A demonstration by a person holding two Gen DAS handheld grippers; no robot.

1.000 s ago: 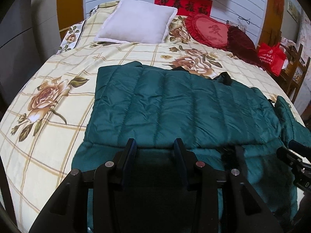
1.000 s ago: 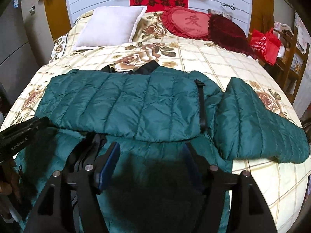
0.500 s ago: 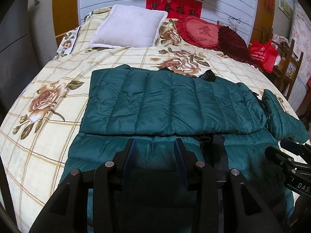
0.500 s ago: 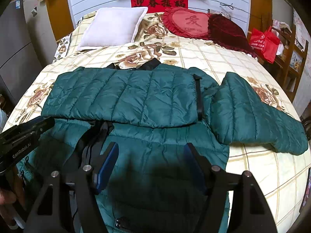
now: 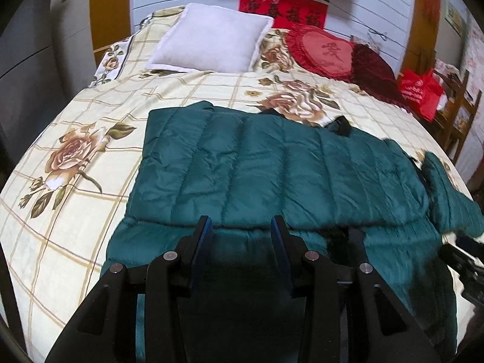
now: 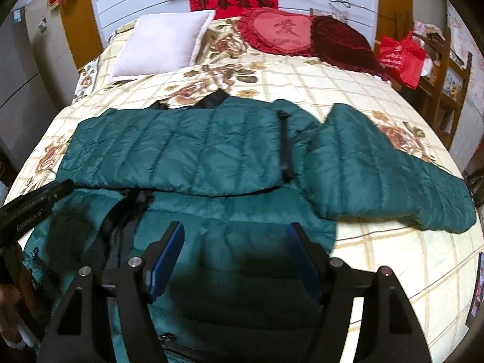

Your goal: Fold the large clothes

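Observation:
A dark green quilted down jacket [image 5: 257, 169] lies flat on the bed, front up, with one sleeve folded across its chest. It also shows in the right wrist view [image 6: 187, 151], where the other sleeve [image 6: 387, 175] stretches out to the right on the bedspread. My left gripper [image 5: 240, 227] is open and empty, hovering over the jacket's lower left part. My right gripper [image 6: 236, 236] is open and empty, hovering over the lower middle of the jacket. The left gripper's body [image 6: 30, 205] shows at the left edge of the right wrist view.
The bed [image 5: 75, 211] has a cream floral checked cover. A white pillow [image 5: 211, 42], a red heart cushion [image 5: 323, 51] and a dark red cushion [image 5: 375, 72] lie at the head. A red bag [image 5: 420, 90] sits on wooden furniture at the right.
Both grippers have drawn back and up from the jacket, so more of it shows. The jacket has not moved.

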